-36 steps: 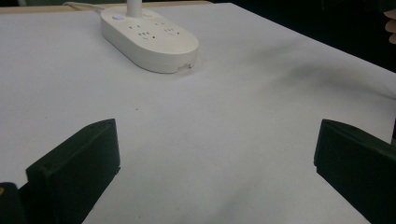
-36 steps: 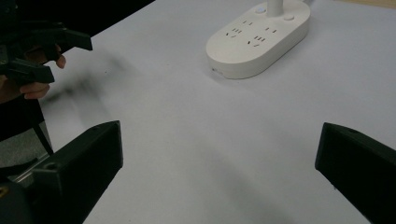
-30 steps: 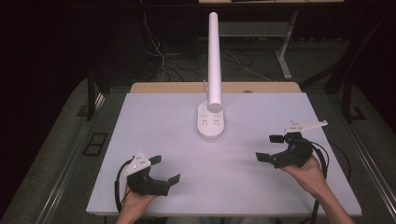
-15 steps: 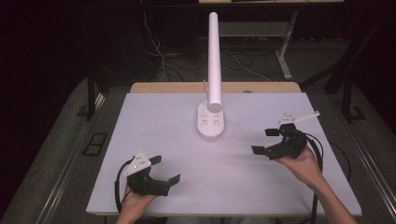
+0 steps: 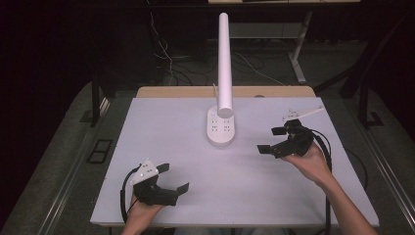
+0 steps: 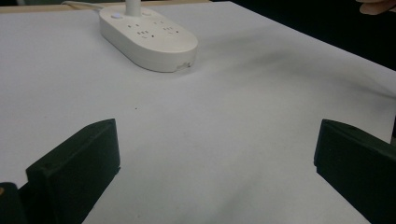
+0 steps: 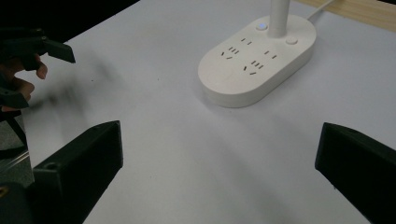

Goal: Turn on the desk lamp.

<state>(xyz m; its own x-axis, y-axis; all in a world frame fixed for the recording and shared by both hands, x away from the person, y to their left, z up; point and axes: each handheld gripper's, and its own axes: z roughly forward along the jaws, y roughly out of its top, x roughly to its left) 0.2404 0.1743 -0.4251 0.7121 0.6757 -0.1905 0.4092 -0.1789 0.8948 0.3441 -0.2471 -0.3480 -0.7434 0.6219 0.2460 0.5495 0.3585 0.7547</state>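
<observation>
A white oval power-strip base (image 5: 221, 128) with sockets stands at the table's middle back, and a white tube (image 5: 224, 63) rises from it. My left gripper (image 5: 173, 177) rests near the front left, open, with nothing between its jaws. Out at the right, my right gripper (image 5: 270, 139) hovers open and empty, pointing toward the base. In the left gripper view the open gripper (image 6: 215, 172) frames bare table, with the base (image 6: 148, 37) farther off. From the right gripper view the open gripper (image 7: 219, 172) faces the base (image 7: 257, 58), whose small button glows blue.
The white table top (image 5: 195, 205) has a wooden strip (image 5: 171, 92) along its back edge. Cables (image 5: 169, 61) lie on the dark floor behind. The left gripper (image 7: 28, 51) shows at the far left of the right gripper view.
My right gripper has moved left and away from me, closer to the base. The left gripper has stayed where it was.
</observation>
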